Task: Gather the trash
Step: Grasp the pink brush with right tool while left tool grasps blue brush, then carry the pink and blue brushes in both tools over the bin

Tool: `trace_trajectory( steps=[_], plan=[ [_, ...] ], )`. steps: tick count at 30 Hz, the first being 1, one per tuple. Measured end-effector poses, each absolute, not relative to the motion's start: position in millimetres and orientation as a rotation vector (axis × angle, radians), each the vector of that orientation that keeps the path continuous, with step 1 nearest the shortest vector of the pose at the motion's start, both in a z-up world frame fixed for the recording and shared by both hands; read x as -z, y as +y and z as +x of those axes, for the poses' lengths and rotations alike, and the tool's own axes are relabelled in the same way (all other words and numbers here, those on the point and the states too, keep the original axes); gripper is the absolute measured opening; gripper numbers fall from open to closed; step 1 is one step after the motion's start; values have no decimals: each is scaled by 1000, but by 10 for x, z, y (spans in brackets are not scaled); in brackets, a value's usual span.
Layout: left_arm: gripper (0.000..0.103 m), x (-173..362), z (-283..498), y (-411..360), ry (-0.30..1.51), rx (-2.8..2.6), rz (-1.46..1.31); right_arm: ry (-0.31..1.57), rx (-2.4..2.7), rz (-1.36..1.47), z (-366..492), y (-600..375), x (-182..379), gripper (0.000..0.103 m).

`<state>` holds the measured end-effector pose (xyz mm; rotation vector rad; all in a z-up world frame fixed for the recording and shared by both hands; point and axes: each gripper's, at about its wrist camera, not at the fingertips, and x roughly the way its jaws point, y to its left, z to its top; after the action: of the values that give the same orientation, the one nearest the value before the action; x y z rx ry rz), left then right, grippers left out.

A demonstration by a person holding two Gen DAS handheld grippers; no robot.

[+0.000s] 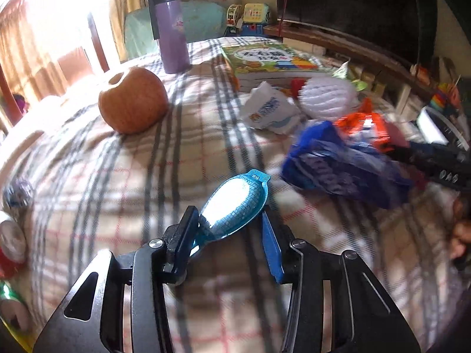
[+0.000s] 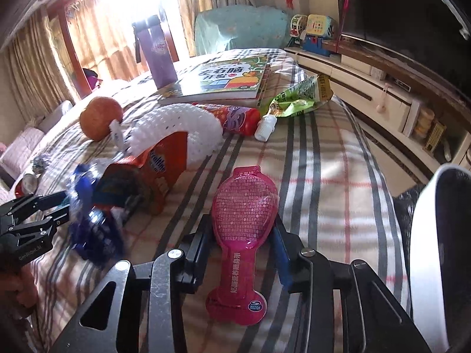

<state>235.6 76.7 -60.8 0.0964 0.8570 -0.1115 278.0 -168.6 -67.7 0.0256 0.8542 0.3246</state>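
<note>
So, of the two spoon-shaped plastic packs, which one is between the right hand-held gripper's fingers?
The pink pack, lying flat on the plaid cloth. The blue pack sits in the left hand-held gripper.

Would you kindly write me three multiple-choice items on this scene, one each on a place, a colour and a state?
1. Where does the purple bottle stand?
A. on the checked blanket, beyond the apple
B. on the floor
C. on top of the book

2. What colour is the packet between the right gripper's jaws?
A. green
B. pink
C. yellow

3. How does the blue packet lie?
A. alone, far from any gripper
B. under the book
C. between the left gripper's jaws

Answers:
1 A: the left wrist view shows it upright on the blanket behind the apple.
2 B: the right wrist view shows a pink packet there.
3 C: both jaws flank it in the left wrist view.
</note>
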Motion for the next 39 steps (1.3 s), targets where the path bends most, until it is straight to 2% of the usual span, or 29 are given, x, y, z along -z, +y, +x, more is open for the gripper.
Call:
trace_trajectory(
  steps=[14, 20, 22, 25, 39],
  plan=[
    [40, 492, 1704, 448, 864, 255, -76, 832, -350, 93, 2156, -1919, 610, 39],
    [37, 436, 1551, 103, 855, 317, -52, 816, -332, 129, 1918, -2126, 568, 39],
    [30, 430, 1514, 2, 855, 336, -45, 812, -324, 139, 1860, -2180, 566, 39],
    [26, 432, 1476, -164, 854, 357, -25, 807, -317, 152, 1777, -2257, 556, 39],
    [24, 541, 1528, -467, 867, 355, 43, 815, -301, 176, 1646, -2421, 649, 40]
  ],
)
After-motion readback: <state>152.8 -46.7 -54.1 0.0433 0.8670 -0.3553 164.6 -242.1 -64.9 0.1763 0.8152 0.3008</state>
